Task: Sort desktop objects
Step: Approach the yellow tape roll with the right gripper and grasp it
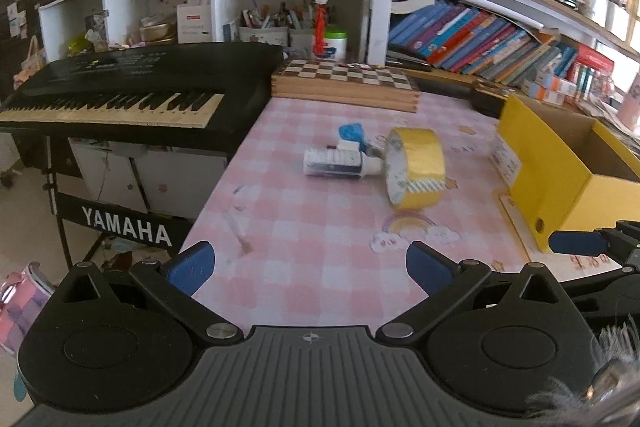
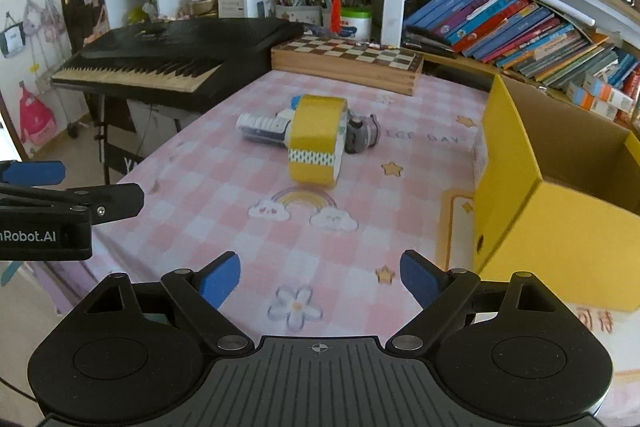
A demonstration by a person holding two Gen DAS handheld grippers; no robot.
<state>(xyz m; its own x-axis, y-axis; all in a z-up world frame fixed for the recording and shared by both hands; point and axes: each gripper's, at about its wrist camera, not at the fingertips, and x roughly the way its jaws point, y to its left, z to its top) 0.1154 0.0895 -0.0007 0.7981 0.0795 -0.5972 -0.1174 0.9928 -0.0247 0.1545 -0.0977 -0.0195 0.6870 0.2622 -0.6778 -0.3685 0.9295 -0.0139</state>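
Note:
A yellow tape roll (image 1: 416, 167) stands on edge on the pink checked tablecloth (image 1: 320, 251); it also shows in the right wrist view (image 2: 316, 143). A white and dark tube (image 1: 340, 163) lies beside it on the left, also seen from the right wrist (image 2: 264, 127). A blue object (image 1: 352, 134) lies behind them. A small grey cylinder (image 2: 362, 135) lies right of the roll. An open yellow box (image 1: 560, 167) stands at the right, also in the right wrist view (image 2: 560, 195). My left gripper (image 1: 310, 269) is open and empty, short of the items. My right gripper (image 2: 320, 281) is open and empty, near the table's front.
A black Yamaha keyboard (image 1: 120, 87) stands left of the table. A wooden chessboard box (image 1: 344, 79) lies at the back. Shelves with books (image 1: 480, 39) and pen cups (image 1: 264, 27) rise behind. The left gripper's side shows at the left of the right wrist view (image 2: 48, 211).

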